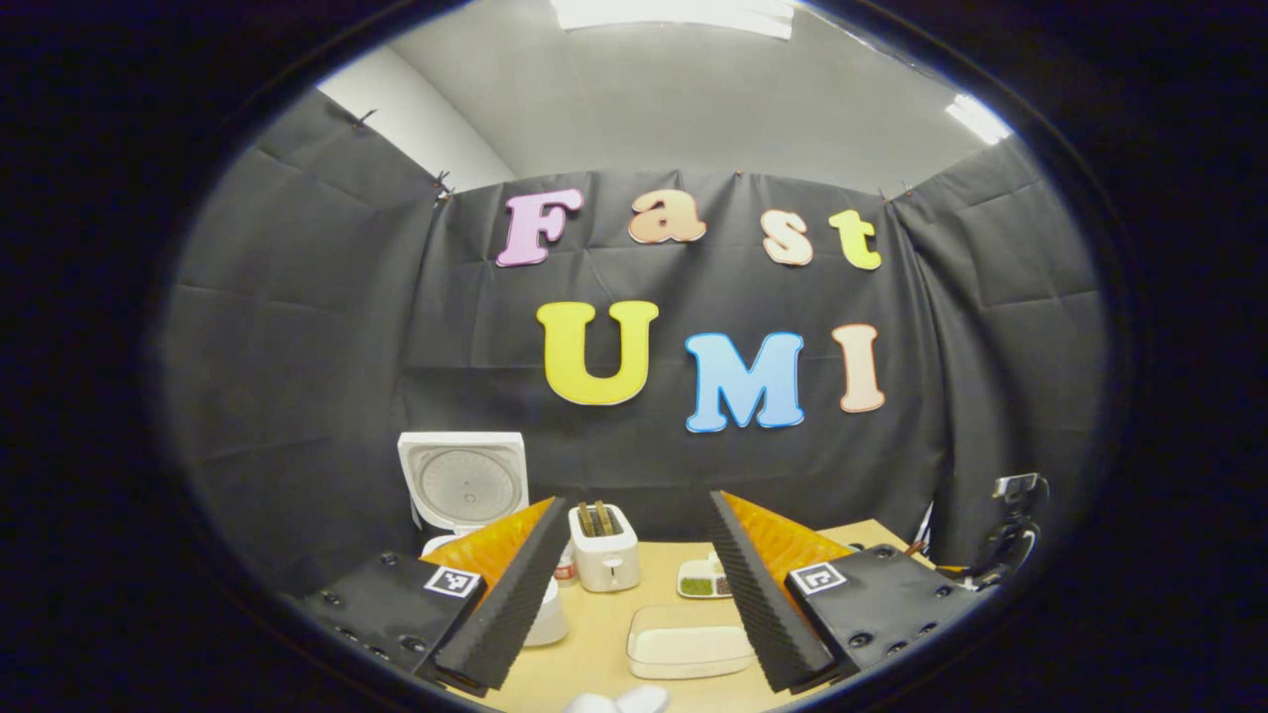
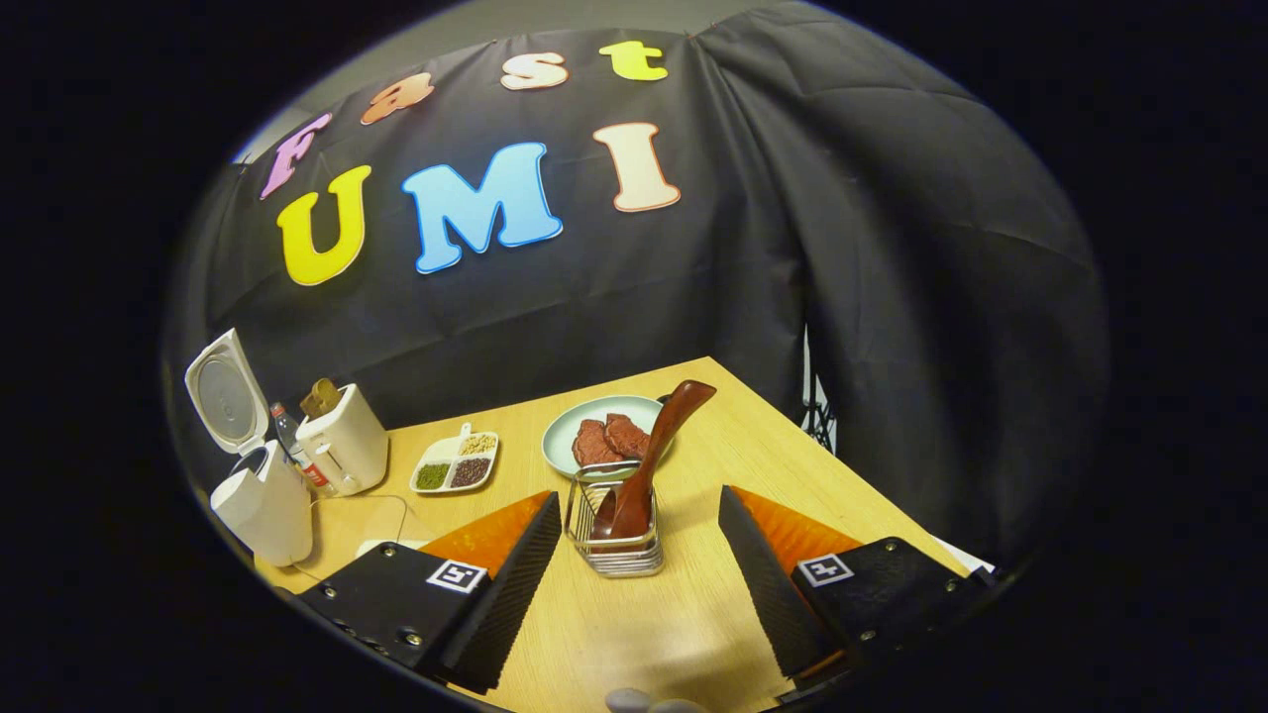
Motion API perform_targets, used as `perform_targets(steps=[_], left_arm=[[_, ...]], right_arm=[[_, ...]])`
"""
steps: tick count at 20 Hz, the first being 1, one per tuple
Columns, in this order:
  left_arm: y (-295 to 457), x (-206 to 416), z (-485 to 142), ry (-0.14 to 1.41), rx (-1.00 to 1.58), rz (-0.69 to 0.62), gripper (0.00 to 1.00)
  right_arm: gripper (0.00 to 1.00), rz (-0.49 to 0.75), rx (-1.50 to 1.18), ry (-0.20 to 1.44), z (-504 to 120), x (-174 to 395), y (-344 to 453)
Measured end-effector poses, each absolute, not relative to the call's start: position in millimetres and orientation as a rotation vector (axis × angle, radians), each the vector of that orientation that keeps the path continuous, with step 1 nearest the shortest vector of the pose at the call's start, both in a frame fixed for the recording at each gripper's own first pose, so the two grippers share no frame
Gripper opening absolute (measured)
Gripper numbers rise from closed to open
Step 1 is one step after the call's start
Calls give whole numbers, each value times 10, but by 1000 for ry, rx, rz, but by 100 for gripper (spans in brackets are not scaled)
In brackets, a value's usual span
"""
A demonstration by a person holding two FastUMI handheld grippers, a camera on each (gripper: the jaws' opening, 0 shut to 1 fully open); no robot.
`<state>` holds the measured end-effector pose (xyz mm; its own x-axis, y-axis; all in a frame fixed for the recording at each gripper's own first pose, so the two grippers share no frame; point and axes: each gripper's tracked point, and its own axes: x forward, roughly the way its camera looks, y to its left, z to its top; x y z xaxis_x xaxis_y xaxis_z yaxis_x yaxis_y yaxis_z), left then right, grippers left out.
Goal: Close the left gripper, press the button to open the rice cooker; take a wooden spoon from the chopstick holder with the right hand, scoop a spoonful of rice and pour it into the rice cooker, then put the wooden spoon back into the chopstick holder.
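- Our right gripper (image 2: 634,574) hung released, the wooden spoon (image 2: 649,465) leaning in the chopstick holder (image 2: 614,535) just ahead between its fingers.
- Our left gripper (image 1: 634,584) was released too, the rice cooker (image 1: 464,485) standing open ahead to its left.

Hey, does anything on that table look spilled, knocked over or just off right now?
Nothing stands out. The rice cooker stands upright with its lid raised, the wooden spoon leans in the chopstick holder, and the toaster, sectioned dish and plate sit flat, with no spill visible.

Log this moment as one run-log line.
rice cooker: lid open | wooden spoon: in chopstick holder | left hand-held gripper: open, empty | right hand-held gripper: open, facing holder
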<state>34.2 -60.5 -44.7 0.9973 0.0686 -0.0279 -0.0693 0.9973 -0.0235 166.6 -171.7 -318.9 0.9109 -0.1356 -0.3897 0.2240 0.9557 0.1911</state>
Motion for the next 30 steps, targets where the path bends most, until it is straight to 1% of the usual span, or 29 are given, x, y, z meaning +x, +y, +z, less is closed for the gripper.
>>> perform_targets(steps=[3,7,11,16,19,20,21,25,28,30], left_arm=[[-705,431,-402,24,-45,106,97],[-673,495,-420,34,-4,149,97],[-608,596,-510,55,14,180,98],[-591,732,-663,88,21,179,98],[-584,827,-631,80,35,164,98],[-574,844,-623,79,37,163,99],[-571,858,-618,74,35,157,98],[-521,910,-643,78,36,144,98],[-411,927,-679,85,34,141,98],[-322,936,-703,87,24,140,98]], right_arm=[[98,-181,256,395,-3319,2085,-1796],[98,-175,254,418,-3543,2480,-1866],[98,-185,274,441,-3682,2708,-1927],[98,-173,320,455,-3724,2801,-1886],[42,-183,357,477,-3791,2819,-1908],[23,-165,382,475,-3747,2805,-1853],[17,-174,379,480,-3747,2833,-1834],[17,-143,323,468,-3681,2804,-1753],[17,-159,296,461,-3620,2760,-1740],[16,-164,272,443,-3471,2741,-1730]])
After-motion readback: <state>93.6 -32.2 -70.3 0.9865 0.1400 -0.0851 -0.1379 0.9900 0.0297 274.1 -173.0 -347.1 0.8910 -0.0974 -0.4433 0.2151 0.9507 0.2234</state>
